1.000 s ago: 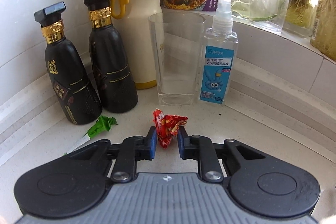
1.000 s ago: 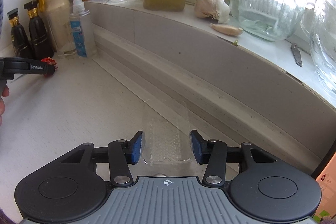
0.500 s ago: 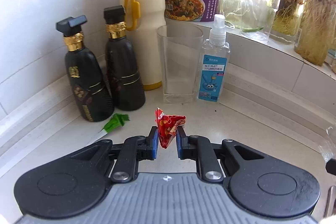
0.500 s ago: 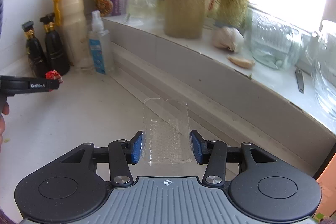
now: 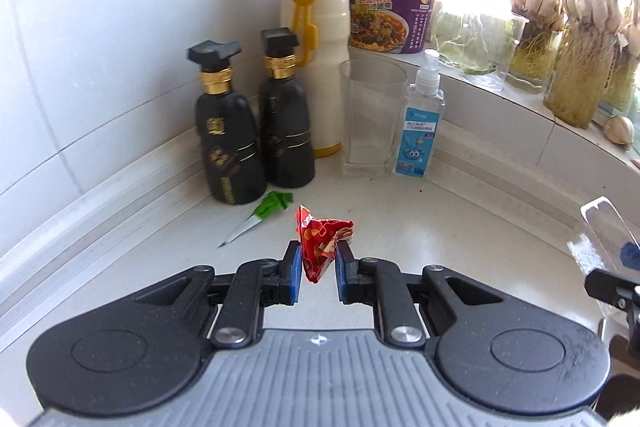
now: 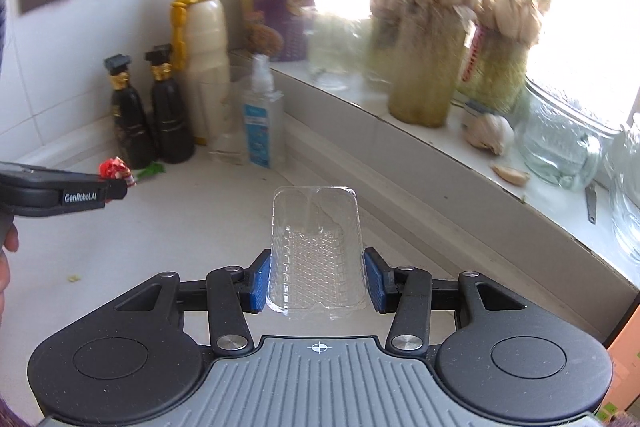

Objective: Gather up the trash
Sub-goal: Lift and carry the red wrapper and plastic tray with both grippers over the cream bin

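Observation:
My left gripper [image 5: 317, 269] is shut on a crumpled red wrapper [image 5: 320, 241] and holds it above the white counter [image 5: 460, 227]. The wrapper also shows in the right wrist view [image 6: 115, 169], at the tip of the left gripper [image 6: 120, 183]. My right gripper [image 6: 317, 277] is shut on a clear plastic tray [image 6: 316, 247], held off the counter. That tray shows at the right edge of the left wrist view [image 5: 600, 231]. A green and white scrap [image 5: 264, 213] lies on the counter by the black bottles.
In the corner stand two black bottles [image 5: 228, 147], a white flask with a yellow cap [image 5: 316, 39], a clear glass [image 5: 370, 119] and a spray bottle [image 5: 422, 123]. The sill [image 6: 440, 147] holds a noodle cup [image 5: 390, 11], jars of sprouting garlic [image 6: 428, 59] and glass jugs [image 6: 560, 147].
Both grippers have lifted and drawn back from the corner and the wall, each keeping its hold. The bottles now look smaller and farther, and wall sockets have come into view.

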`<state>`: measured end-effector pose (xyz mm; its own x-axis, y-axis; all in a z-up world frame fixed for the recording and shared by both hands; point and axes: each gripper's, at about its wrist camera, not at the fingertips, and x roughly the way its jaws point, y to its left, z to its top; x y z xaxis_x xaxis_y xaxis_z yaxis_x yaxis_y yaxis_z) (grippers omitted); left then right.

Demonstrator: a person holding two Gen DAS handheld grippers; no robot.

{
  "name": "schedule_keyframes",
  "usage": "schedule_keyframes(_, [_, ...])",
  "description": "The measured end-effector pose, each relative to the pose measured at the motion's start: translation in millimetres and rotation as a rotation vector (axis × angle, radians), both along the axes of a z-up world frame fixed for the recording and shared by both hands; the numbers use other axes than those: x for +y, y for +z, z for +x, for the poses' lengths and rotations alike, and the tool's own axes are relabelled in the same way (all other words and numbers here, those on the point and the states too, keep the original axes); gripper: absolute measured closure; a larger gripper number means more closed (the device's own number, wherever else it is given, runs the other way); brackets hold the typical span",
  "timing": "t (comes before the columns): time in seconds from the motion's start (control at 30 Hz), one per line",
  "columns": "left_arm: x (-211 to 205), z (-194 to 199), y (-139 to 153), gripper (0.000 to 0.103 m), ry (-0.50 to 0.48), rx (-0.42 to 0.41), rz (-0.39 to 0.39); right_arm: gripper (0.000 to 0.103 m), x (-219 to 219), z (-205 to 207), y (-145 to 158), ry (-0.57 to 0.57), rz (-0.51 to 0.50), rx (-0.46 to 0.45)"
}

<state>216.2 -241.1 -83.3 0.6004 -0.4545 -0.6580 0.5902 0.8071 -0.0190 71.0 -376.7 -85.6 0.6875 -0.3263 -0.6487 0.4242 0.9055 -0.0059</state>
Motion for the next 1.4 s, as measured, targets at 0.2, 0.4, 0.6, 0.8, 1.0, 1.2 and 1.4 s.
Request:
schedule_keyframes(0.2, [29,-9,4,0.088,0.017,0.023,0.012,0.058,25,2,8,0.04,-0.004,0.002])
schedule_keyframes(0.4, [60,-13,7,0.088,0.048,0.059,0.01,0.058,51,2,14,0.076,0.005,0.005])
schedule_keyframes(0.6, [87,-19,10,0.088,0.069,0.078,0.012,0.058,72,-3,14,0.107,0.024,0.019])
schedule_keyframes(0.8, [111,-28,12,0.088,0.078,0.095,0.016,0.058,94,-7,17,0.143,0.032,0.03])
schedule_keyframes(1.0, [137,-37,15,0.088,0.093,0.116,0.005,0.058,118,-10,23,0.18,0.032,0.041])
schedule_keyframes(1.2, [166,-48,18,0.088,0.107,0.13,-0.011,0.058,141,-14,27,0.218,0.031,0.053])
schedule_keyframes(1.4, [195,-57,19,0.088,0.125,0.142,-0.022,0.058,166,-20,30,0.253,0.034,0.068])
